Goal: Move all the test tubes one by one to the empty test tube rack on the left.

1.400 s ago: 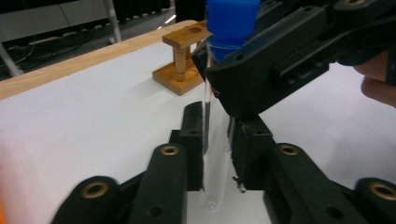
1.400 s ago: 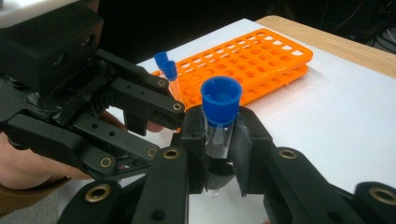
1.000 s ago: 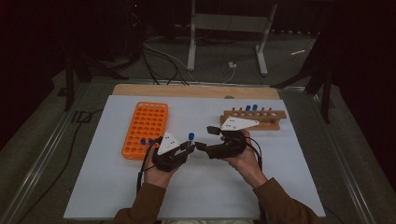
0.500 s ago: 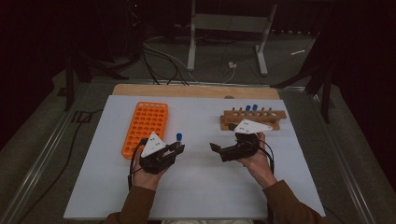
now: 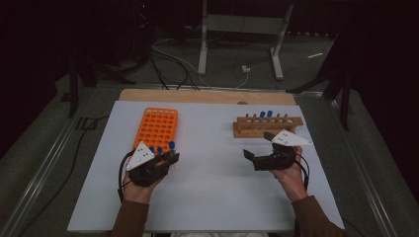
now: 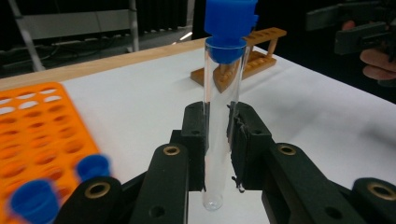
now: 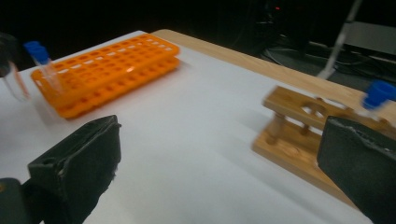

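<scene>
My left gripper (image 5: 170,159) (image 6: 218,144) is shut on a clear test tube (image 6: 219,116) with a blue cap (image 5: 172,145), held upright just off the near end of the orange rack (image 5: 155,126) (image 6: 37,135). Two blue-capped tubes (image 6: 35,200) stand in that rack's near holes. My right gripper (image 5: 258,146) (image 7: 224,140) is open; its jaws have just been opening and nothing is between them. It hovers in front of the wooden rack (image 5: 267,126) (image 7: 303,126), which holds blue-capped tubes (image 7: 378,95).
A white sheet (image 5: 212,197) covers the table, with a strip of bare wood (image 5: 207,95) along the far edge. Cables and a metal stand (image 5: 237,24) lie on the dark floor beyond. The two racks stand far apart, left and right.
The hands have drawn apart from the table's middle. The left gripper carried the tube leftward to the orange rack's near end. The right gripper moved right toward the wooden rack with empty jaws.
</scene>
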Available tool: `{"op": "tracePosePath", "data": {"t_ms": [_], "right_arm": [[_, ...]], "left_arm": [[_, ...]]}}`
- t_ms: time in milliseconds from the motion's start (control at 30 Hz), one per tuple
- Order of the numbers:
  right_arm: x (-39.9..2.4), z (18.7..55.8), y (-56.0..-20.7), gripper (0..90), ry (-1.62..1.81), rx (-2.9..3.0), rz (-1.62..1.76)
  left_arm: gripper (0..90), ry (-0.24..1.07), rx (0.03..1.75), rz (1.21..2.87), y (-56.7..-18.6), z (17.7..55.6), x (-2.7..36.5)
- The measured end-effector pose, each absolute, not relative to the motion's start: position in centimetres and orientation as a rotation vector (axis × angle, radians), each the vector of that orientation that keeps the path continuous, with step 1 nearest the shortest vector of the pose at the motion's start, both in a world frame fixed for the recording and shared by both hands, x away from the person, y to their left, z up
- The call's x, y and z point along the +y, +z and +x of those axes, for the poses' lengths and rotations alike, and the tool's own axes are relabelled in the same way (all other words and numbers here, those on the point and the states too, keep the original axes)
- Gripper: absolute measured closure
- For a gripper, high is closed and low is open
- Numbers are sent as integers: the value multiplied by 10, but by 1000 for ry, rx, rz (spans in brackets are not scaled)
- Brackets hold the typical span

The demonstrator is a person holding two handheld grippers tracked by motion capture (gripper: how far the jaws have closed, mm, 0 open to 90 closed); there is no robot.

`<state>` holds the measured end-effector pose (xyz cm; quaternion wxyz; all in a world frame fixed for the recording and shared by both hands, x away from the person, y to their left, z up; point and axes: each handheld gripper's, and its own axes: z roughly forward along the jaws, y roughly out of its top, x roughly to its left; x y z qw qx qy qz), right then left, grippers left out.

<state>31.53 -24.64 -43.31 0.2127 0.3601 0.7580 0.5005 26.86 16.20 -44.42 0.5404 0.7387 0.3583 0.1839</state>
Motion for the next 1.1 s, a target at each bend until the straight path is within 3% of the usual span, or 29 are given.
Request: {"op": "tracePosePath", "data": {"t_ms": [567,900,1100], "right_arm": [[-288,304,-448,0,1396,2015,1130],[-287,303,-448,0,1408,2013,1120],[-288,303,-448,0,1413,2006,1125]], "left_arm": [[779,532,972,1654,-444,266,219],[779,680,1045,1632,-457,273,226],[779,671,1043,1643,-468,281,226]]}}
